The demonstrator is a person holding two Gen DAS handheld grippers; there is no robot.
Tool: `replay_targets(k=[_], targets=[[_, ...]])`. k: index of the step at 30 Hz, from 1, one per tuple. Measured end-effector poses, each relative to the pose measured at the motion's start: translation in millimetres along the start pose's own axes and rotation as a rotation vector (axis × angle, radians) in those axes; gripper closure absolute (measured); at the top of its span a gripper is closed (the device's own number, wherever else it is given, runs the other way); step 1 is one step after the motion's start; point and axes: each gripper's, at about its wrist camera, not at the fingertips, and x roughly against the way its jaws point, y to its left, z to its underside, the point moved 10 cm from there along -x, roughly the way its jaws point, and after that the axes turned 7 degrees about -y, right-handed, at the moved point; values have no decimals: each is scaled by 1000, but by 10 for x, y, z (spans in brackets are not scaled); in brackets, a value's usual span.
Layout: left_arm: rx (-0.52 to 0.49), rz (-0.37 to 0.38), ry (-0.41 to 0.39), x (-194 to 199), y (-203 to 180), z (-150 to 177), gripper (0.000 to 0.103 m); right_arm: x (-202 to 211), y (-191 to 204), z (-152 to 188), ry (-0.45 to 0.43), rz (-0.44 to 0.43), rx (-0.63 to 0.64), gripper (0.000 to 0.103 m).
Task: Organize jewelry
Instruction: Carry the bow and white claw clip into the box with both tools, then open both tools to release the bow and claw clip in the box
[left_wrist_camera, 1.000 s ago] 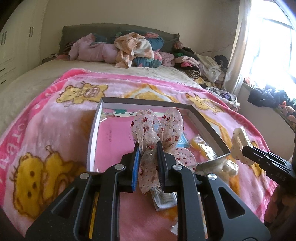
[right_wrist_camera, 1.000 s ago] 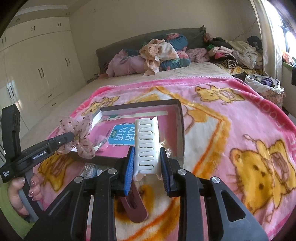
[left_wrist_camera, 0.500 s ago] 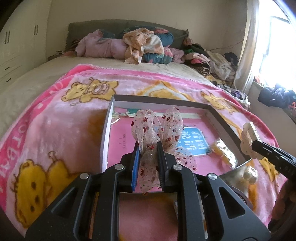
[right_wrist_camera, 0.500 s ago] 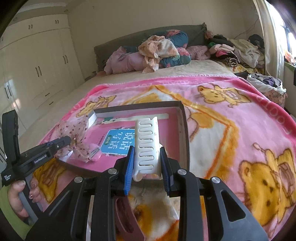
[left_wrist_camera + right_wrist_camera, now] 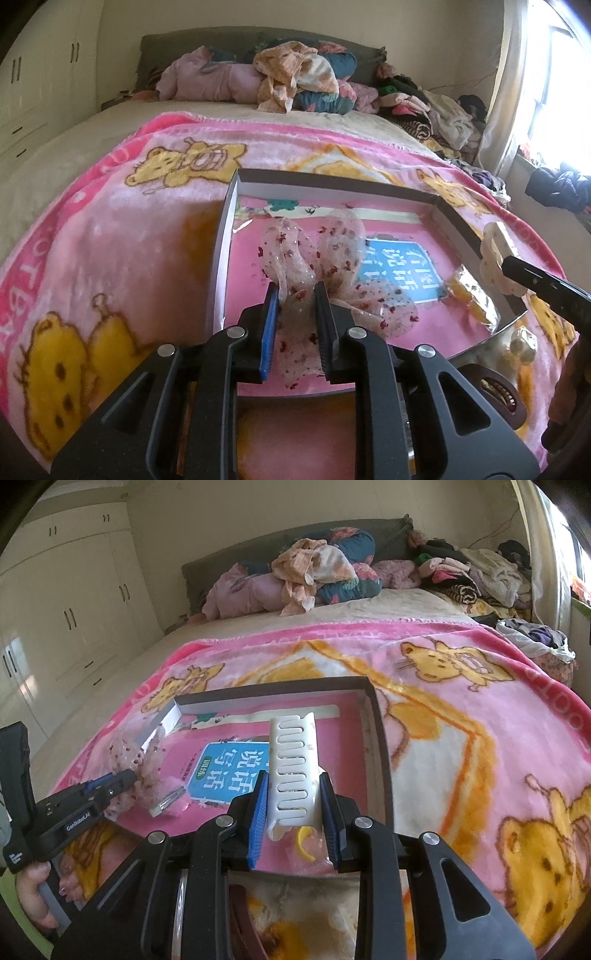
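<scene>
My left gripper is shut on a sheer bow hair clip with red dots and holds it over the near left part of the shallow grey box. My right gripper is shut on a white claw hair clip over the box's near right part. The box floor is a pink book with a blue label. A yellow item in a clear bag lies in the box's near right corner. The bow also shows in the right wrist view.
The box lies on a pink bear-print blanket on a bed. A pearl-like piece and a round brown item lie on the blanket near the box's front right corner. Piled clothes sit at the headboard. Wardrobes stand left.
Both grippers have moved forward over the box, each still holding its hair clip. The bow and the white clip now hang above the box floor.
</scene>
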Motion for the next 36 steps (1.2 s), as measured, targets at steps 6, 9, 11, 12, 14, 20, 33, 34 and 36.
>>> replay_targets(k=[6, 9, 11, 12, 14, 20, 33, 34, 36], targets=[[1, -2, 19, -45, 29, 73, 90, -157, 28, 45, 35, 5, -2, 77], [4, -2, 23, -56, 43, 93, 90, -220, 27, 68, 47, 12, 5, 77], [2, -4, 21, -52, 45, 98, 90, -244, 27, 82, 52, 17, 7, 77], [3, -2, 22, -56, 44, 95, 90, -262, 25, 89, 56, 18, 8, 77], [3, -2, 22, -55, 42, 97, 90, -286, 19, 108, 64, 25, 10, 77], [3, -2, 22, -54, 39, 98, 89, -297, 24, 142, 73, 32, 19, 76], [-2, -7, 7, 25, 29, 88, 64, 22, 21, 110, -3, 31, 25, 51], [-2, -9, 6, 39, 28, 85, 63, 65, 23, 95, -15, 32, 23, 46], [0, -13, 2, 73, 47, 77, 58, 152, 20, 61, -41, 37, 25, 38]])
